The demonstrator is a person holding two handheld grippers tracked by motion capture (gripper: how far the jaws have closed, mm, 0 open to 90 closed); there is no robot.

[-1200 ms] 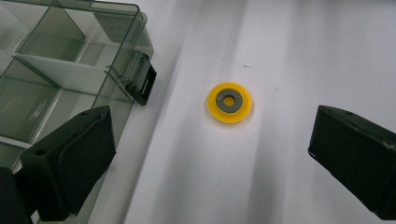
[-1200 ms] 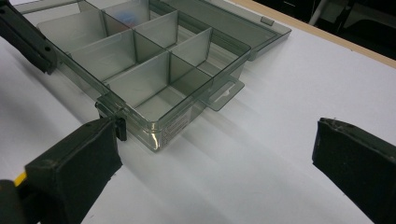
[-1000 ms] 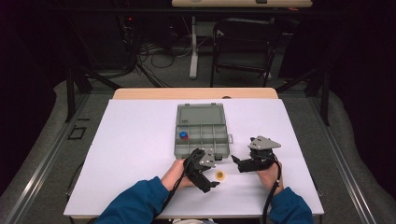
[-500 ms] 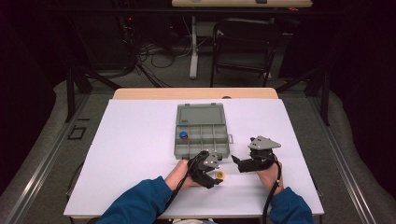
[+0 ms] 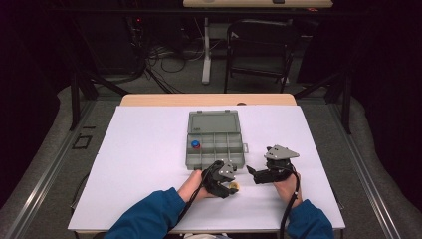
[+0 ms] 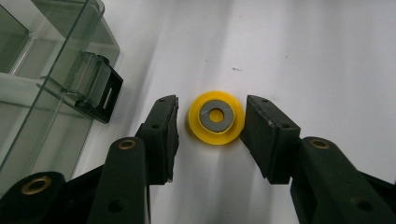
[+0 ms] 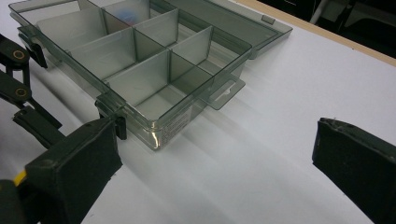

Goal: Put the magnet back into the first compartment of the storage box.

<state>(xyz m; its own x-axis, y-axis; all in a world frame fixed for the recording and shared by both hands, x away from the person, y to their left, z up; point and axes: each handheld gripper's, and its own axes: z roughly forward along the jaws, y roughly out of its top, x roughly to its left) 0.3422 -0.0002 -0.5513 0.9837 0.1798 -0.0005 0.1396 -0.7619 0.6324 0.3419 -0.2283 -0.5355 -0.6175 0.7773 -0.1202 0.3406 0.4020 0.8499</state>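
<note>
A yellow ring (image 6: 216,117) with a grey centre lies flat on the white table, just in front of the grey compartment box (image 5: 215,158). My left gripper (image 6: 211,107) points down over it with one jaw on each side. Its jaws have just been closing: the right pad (image 6: 264,133) is at the ring's edge, while a thin gap remains at the left pad (image 6: 163,130). In the high view the ring (image 5: 232,187) peeks out beside the left gripper (image 5: 226,181). My right gripper (image 5: 251,173) rests to the right, open with nothing between its jaws (image 7: 217,149).
The box stands open with its lid (image 5: 214,122) folded back; a blue and red piece (image 5: 195,144) sits in a left compartment. Its front latch (image 6: 95,91) is close to my left jaw. White table surface (image 5: 144,164) stretches to the left and right.
The left gripper has shifted right onto the yellow ring, and its jaws have narrowed around it. The right gripper has stayed where it was.
</note>
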